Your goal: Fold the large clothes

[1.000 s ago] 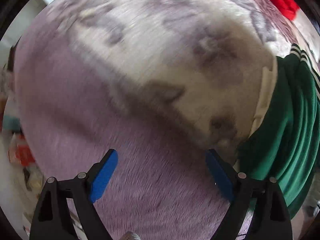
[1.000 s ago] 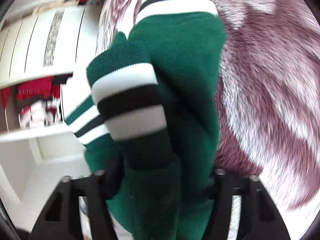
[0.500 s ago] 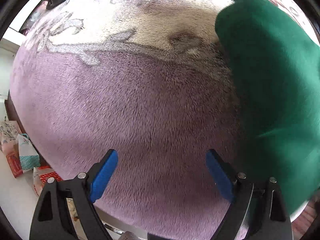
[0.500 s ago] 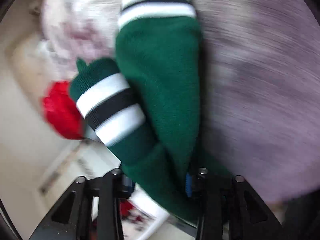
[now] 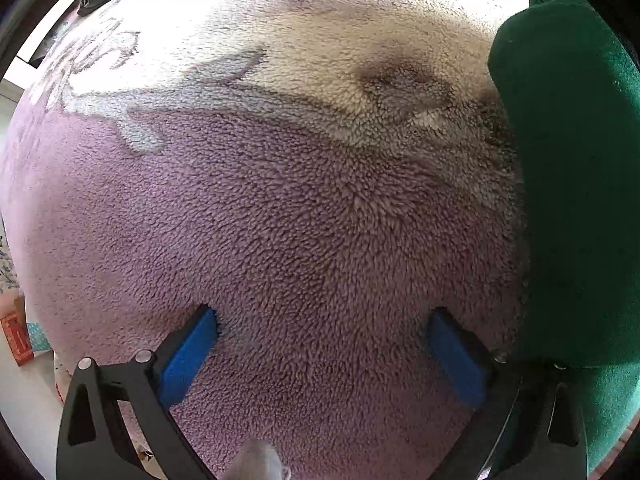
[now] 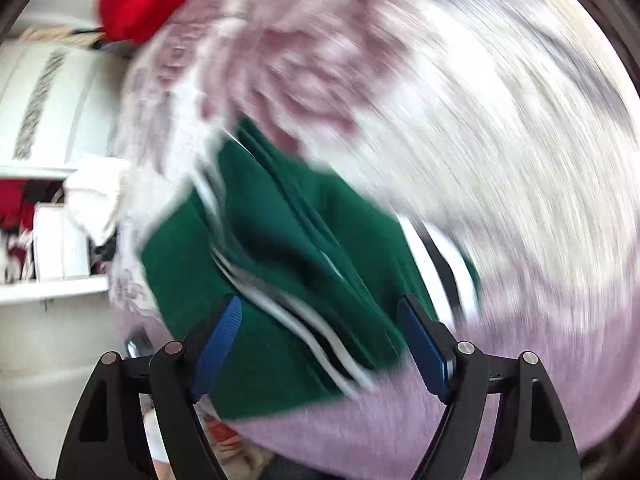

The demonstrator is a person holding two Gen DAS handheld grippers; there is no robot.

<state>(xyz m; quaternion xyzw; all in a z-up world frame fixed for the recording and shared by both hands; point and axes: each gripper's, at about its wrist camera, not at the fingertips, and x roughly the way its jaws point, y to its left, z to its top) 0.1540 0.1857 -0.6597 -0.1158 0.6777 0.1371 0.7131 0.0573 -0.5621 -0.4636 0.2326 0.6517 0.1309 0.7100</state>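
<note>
Below, left gripper (image 5: 322,344) opening wide over bare purple blanket (image 5: 280,220), nothing between pads; green sweater (image 5: 580,200) alongside. Right gripper (image 6: 320,340) opening above crumpled sweater, gripping nothing.

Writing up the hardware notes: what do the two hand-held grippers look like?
Both look alike. Left hand-held gripper and right hand-held gripper: black frames with triangular cut-outs, silver pivot pins, flat blue pads on each finger. No cables, markings or sleeves visible.
</note>
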